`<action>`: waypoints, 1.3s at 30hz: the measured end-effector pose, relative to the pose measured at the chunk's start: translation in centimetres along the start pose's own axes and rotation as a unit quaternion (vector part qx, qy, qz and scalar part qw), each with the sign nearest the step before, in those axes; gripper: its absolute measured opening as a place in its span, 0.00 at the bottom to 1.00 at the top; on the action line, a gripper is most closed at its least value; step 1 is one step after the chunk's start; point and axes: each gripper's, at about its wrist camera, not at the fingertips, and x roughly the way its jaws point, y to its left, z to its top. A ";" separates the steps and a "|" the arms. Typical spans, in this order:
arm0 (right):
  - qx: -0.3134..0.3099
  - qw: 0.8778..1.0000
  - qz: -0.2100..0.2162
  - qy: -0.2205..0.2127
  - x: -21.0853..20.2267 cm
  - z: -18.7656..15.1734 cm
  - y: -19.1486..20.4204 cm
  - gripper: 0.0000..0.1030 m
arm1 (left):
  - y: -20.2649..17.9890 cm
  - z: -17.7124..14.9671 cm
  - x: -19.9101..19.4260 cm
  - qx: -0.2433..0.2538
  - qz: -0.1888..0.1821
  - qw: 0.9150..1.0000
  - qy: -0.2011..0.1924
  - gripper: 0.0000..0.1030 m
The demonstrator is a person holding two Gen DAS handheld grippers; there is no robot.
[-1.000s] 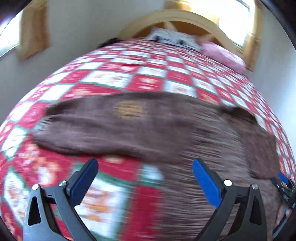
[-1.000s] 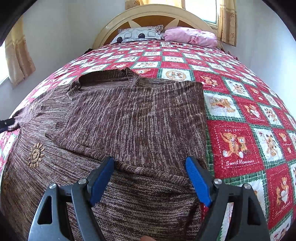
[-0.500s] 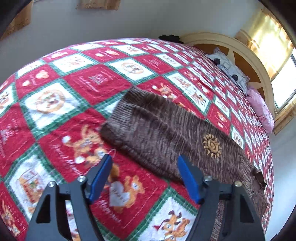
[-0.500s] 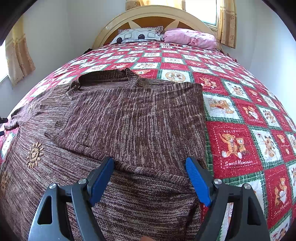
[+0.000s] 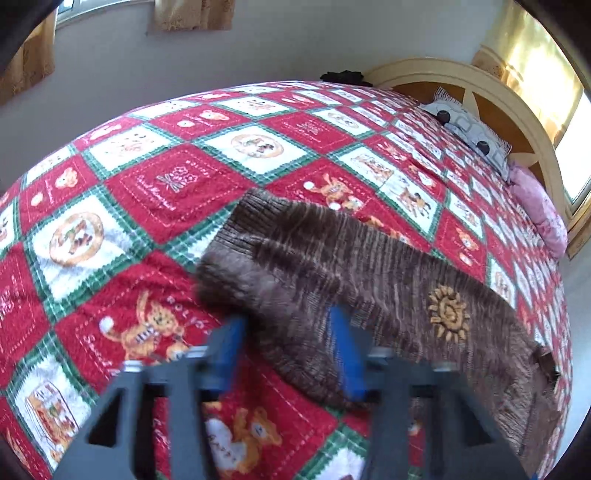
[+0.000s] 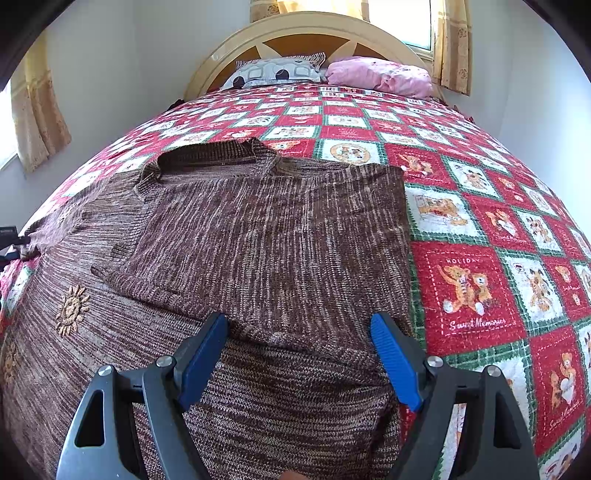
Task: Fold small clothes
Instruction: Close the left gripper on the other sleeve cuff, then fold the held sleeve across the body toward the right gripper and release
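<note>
A brown knit sweater (image 6: 266, 240) lies flat on the bed, its right side folded in over the body. Its left sleeve (image 5: 332, 266) stretches out over the quilt, with a gold sun patch (image 5: 447, 314) on it. My left gripper (image 5: 288, 350) is open, blurred, its blue pads astride the near edge of the sleeve close to the cuff (image 5: 240, 229). My right gripper (image 6: 299, 354) is open and empty, low over the sweater's lower hem. The sun patch shows in the right wrist view too (image 6: 72, 310).
The bed has a red, green and white patchwork quilt (image 6: 472, 288). A patterned pillow (image 6: 277, 70) and a pink pillow (image 6: 380, 75) lie by the wooden headboard (image 6: 303, 33). Walls and curtains surround the bed.
My left gripper has swung from the sweater body to the left sleeve and moved forward onto its edge near the cuff, its jaws narrower. The right gripper has stayed still.
</note>
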 end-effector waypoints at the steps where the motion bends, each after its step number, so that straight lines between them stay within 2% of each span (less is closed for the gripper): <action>1: 0.000 1.000 0.000 0.000 0.0 0.0 0.0 0.78 | 0.2 0.1 0.1 -0.004 -0.005 1.000 0.001 0.10; 3: 0.000 1.000 0.000 0.000 0.0 0.0 0.0 0.78 | 1.1 0.4 0.3 -0.024 -0.032 0.999 0.008 0.09; 6: -0.001 1.000 -0.001 0.000 0.0 0.0 0.0 0.78 | 1.6 0.6 0.2 -0.040 -0.050 0.998 0.012 0.08; 12: -0.001 1.000 -0.001 0.000 0.0 -0.1 -0.1 0.78 | 0.9 1.0 -0.6 -0.031 -0.067 0.997 -0.004 0.07; 17: -0.001 1.000 0.000 0.000 0.0 -0.1 -0.1 0.78 | -1.3 1.4 -2.7 0.001 -0.096 0.995 -0.028 0.07; 22: 0.000 1.000 0.000 -0.001 0.0 0.0 -0.1 0.78 | -5.3 1.9 -4.9 0.043 -0.127 0.990 -0.050 0.06; 30: 0.004 1.000 0.006 -0.004 -0.1 -0.1 -0.3 0.78 | -12.5 0.7 -8.4 0.106 -0.193 0.974 -0.062 0.06; 39: 0.014 1.000 0.018 -0.010 -0.2 0.0 -0.7 0.78 | -19.3 -2.7 -9.7 0.147 -0.251 0.956 -0.034 0.06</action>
